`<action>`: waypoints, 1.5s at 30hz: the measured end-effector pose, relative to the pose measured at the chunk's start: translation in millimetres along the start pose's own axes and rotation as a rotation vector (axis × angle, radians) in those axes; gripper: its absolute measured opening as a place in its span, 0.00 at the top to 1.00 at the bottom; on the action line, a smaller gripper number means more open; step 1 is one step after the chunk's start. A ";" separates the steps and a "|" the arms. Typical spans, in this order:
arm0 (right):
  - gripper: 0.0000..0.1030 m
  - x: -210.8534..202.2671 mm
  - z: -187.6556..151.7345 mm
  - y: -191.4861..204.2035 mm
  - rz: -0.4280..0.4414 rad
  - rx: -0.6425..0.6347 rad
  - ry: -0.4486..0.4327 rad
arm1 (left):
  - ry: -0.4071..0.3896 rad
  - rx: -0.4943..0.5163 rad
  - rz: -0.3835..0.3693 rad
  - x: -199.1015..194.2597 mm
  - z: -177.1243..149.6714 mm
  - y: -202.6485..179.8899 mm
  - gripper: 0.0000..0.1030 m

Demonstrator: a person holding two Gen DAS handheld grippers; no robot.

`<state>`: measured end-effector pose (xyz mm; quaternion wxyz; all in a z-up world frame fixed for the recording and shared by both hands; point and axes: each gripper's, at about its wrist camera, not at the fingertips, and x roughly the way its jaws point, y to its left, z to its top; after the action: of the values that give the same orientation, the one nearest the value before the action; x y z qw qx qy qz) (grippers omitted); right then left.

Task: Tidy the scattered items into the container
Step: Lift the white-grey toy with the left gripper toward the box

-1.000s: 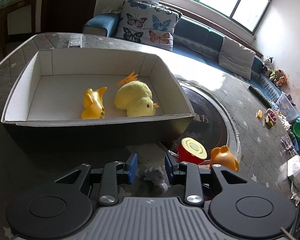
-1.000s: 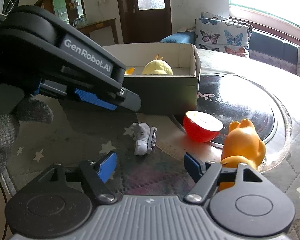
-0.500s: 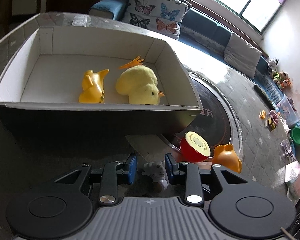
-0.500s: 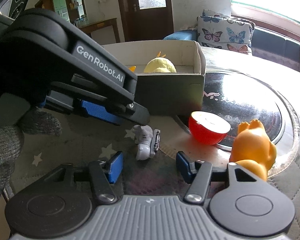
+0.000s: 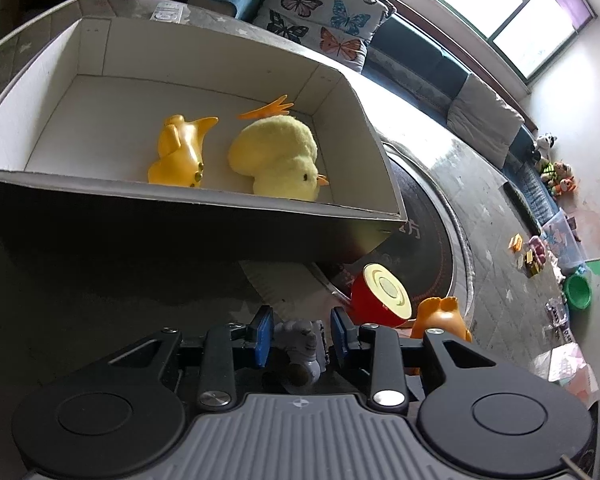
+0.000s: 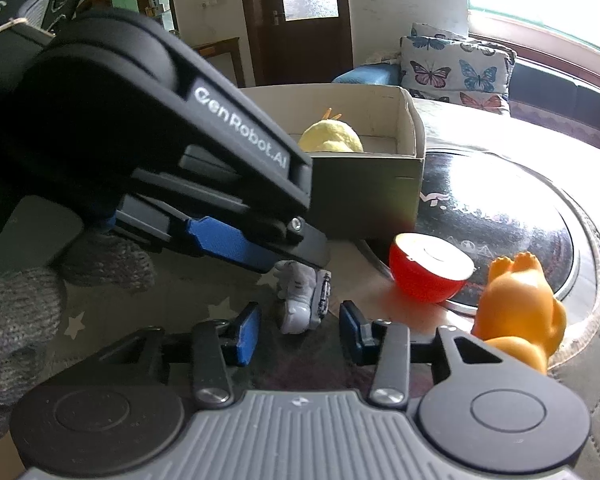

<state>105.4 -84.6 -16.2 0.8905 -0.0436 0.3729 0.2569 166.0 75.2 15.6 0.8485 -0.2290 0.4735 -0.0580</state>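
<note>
Left wrist view: the left gripper [image 5: 300, 334] is opening, released around the small grey toy [image 5: 302, 344] between its pads, while the right gripper [image 6: 298, 330], previously wider, is closing empty just short of it, suggesting a handover.

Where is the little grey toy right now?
The little grey toy lies on the star-patterned table cover, in front of the cardboard box and just left of the red half-apple. It sits between the pads of the left tool, whose jaws are opening.
</note>
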 end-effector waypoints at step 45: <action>0.76 10.1 5.9 1.4 0.007 0.004 -0.016 | 0.027 -0.057 -0.011 11.4 1.2 13.4 0.71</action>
<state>114.4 -77.5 -18.8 0.8927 -0.0383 0.3664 0.2596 171.6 83.9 1.3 0.8349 -0.2547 0.4852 -0.0524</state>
